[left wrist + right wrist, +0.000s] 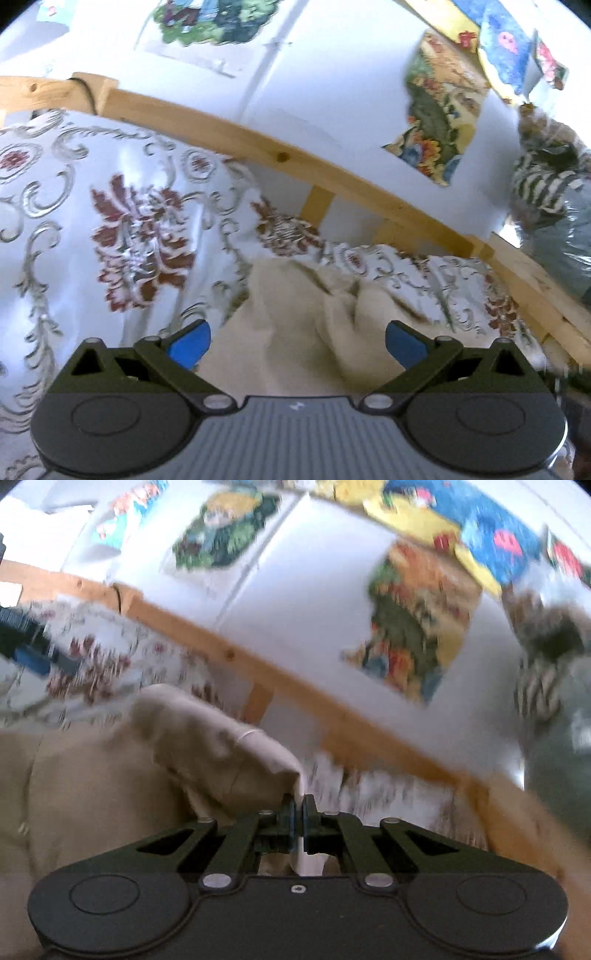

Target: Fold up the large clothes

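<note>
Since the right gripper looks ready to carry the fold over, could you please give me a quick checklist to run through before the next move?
1. Right gripper shut on the beige garment: ok.
2. Left gripper open, holding nothing: ok.
3. Garment lying on the floral bedspread: ok.
4. Garment flat: not ok, bunched.
5. Clear of the wooden rail: cannot tell.

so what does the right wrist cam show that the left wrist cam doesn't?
Right wrist only: the right gripper shut on a fold of the beige garment, lifting it, and the left gripper, blurred at the left edge.

Left wrist only: the left gripper's own jaws open, the garment loose between them, and the floral bedspread sharp.

Both: the wooden rail, the white wall with its colourful pictures, the bedspread, the garment.
</note>
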{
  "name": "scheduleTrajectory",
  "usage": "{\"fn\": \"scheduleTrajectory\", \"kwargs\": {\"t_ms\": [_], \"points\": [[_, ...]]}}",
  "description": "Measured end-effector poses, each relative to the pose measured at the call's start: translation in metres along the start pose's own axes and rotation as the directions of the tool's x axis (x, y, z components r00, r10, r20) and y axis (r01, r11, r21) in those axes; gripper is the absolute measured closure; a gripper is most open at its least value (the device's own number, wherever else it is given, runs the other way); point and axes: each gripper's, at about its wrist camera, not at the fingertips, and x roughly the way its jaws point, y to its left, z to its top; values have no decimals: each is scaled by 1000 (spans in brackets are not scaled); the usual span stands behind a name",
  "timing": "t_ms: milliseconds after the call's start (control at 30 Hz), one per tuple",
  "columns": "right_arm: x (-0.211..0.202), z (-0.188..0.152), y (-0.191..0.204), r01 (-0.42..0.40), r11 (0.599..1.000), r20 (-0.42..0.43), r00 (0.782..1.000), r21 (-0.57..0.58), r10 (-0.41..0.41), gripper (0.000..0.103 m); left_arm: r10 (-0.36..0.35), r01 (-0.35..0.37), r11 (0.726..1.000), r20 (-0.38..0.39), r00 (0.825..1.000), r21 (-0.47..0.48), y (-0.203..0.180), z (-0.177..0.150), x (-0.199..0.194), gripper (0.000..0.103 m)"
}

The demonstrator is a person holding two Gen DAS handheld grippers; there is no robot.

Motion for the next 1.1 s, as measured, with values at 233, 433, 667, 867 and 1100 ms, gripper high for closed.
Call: {"fn": "scheduleTrajectory", "kwargs": {"t_ms": [233,433,667,867,1100], "points": [[-31,-50,19,53,978,-189,982,200,-14,86,-19,25,997,-85,996,78,-18,3,27,1],[-50,-56,-5,97,894,-195,981,438,-11,69,-71,58,997,-265,962,-55,-19,-18,84,4],[-28,-72,-57,127,630,-208,976,766,57,25,-104,76,993,-379,920,-87,-22,-31,111,39],[30,-83,-58,44,638,-258,934,768,246,70,-152,134,988,-368,917,-75,-30,-45,118,93],[49,-49,-44,106,894,-315,948,436,41,98,-180,189,982,-409,895,-19,-50,-60,118,96]]}}
